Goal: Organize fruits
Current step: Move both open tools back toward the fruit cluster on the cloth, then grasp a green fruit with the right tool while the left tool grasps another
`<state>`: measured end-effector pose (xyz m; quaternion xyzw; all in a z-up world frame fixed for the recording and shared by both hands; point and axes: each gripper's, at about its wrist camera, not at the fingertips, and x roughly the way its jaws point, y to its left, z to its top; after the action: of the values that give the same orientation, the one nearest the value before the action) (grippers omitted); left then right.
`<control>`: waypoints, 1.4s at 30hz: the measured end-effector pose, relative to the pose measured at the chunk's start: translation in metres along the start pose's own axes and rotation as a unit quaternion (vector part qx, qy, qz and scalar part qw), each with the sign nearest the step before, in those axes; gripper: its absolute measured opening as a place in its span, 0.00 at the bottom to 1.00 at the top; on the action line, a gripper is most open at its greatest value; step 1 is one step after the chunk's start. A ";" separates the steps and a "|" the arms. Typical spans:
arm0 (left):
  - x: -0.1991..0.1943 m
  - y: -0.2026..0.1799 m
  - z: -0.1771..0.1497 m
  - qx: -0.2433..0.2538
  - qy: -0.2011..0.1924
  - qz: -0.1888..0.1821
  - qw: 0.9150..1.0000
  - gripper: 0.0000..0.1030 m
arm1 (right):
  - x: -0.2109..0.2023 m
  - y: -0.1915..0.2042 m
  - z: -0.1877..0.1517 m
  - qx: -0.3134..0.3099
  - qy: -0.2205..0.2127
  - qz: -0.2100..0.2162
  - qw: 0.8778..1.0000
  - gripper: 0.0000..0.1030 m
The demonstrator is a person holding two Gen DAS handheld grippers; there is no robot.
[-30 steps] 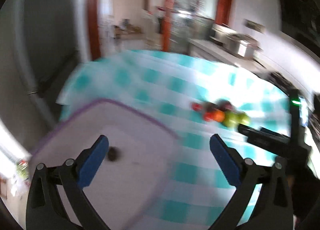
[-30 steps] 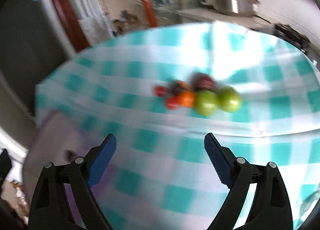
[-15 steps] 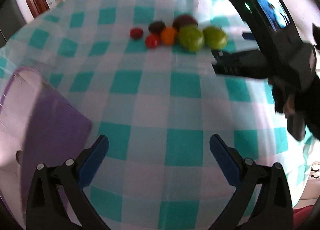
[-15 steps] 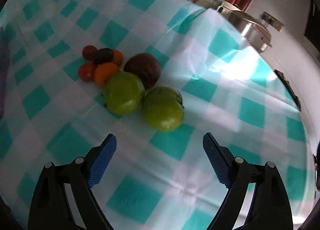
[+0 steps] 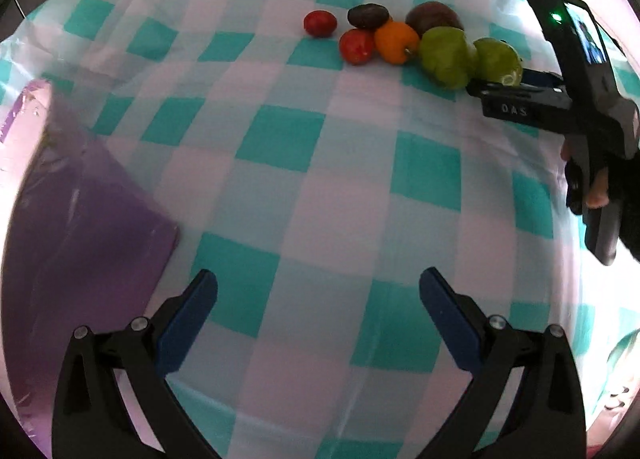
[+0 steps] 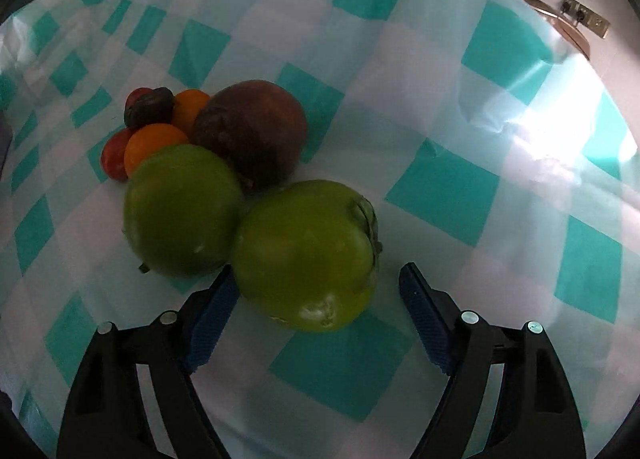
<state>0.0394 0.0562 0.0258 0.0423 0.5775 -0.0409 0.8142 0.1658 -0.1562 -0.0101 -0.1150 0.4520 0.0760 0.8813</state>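
Your table wears a teal-and-white checked cloth (image 5: 280, 147). A purple bin (image 5: 80, 227) sits at its left edge. Toward the far right, fruit lies bunched and touching: two green tomatoes (image 6: 304, 255), a brown fruit (image 6: 252, 131), orange ones (image 5: 396, 41), red ones (image 5: 356, 45), one dark (image 5: 368, 16).

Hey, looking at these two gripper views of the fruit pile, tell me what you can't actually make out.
- Purple container, left wrist view: cut off by the left edge, so its inside is unseen.
- Red tomatoes, right wrist view: mostly hidden behind the orange fruit and left green tomato.
- Right gripper on the near green tomato: whether either pad touches it is unclear.
- Screen on the right gripper, left wrist view: too small to read.
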 end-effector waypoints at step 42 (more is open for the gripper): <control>0.065 -0.119 0.162 0.023 -0.059 -0.080 0.995 0.57 | -0.074 -0.007 -0.106 0.091 -0.022 0.051 0.994 0.59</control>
<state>0.1992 -0.0823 0.0148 0.0122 0.5286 -0.1219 0.8400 0.0418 -0.1942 -0.0087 -0.0100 0.4431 0.0818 0.8927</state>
